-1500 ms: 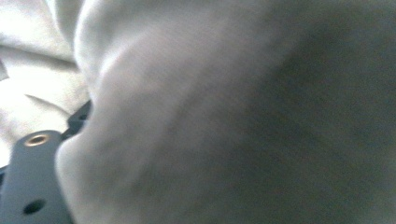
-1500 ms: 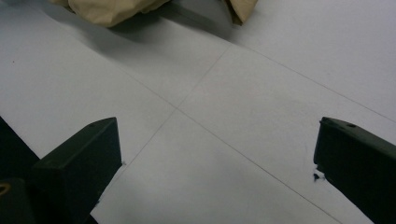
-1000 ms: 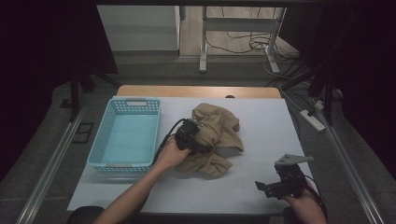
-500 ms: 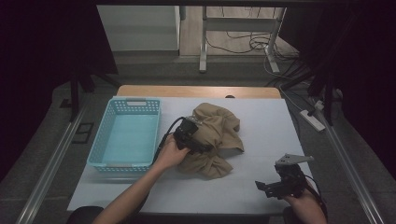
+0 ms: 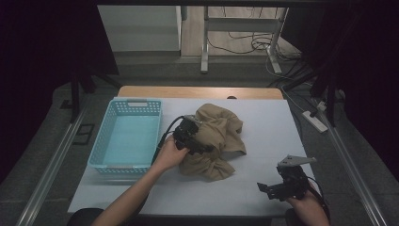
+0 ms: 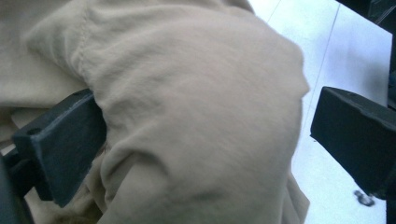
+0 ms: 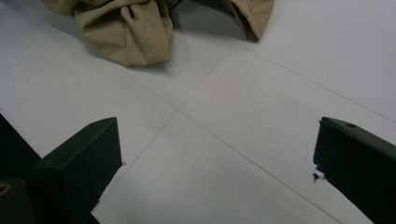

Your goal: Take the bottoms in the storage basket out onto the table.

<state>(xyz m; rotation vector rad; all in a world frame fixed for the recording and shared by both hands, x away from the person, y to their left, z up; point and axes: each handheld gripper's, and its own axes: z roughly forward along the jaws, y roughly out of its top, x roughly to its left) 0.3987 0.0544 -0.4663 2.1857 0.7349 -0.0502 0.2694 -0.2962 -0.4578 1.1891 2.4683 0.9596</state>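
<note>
My left gripper [image 6: 201, 140] is wide, a cloth [image 6: 187, 107] bulge between its jaws, not pinched. Right gripper [image 7: 215, 168] is wide over bare worktop [image 7: 261, 116], cloth ahead. Risk: closing catches a thin fold and the cloth slips out. No readable writing.

Little has changed over the last second. In the high view the left gripper [image 5: 200, 147] has crept slightly toward the worktop's [image 5: 263, 117] left side and a touch farther from the person, staying pressed into the near left part of the tan garment [image 5: 221, 136]. The folds of cloth beside it have shifted a little with it, the lower lobe bunching slightly differently. In the left gripper view a rounded fold of the garment [image 6: 196, 116] now bulges between the parted jaws.
</note>
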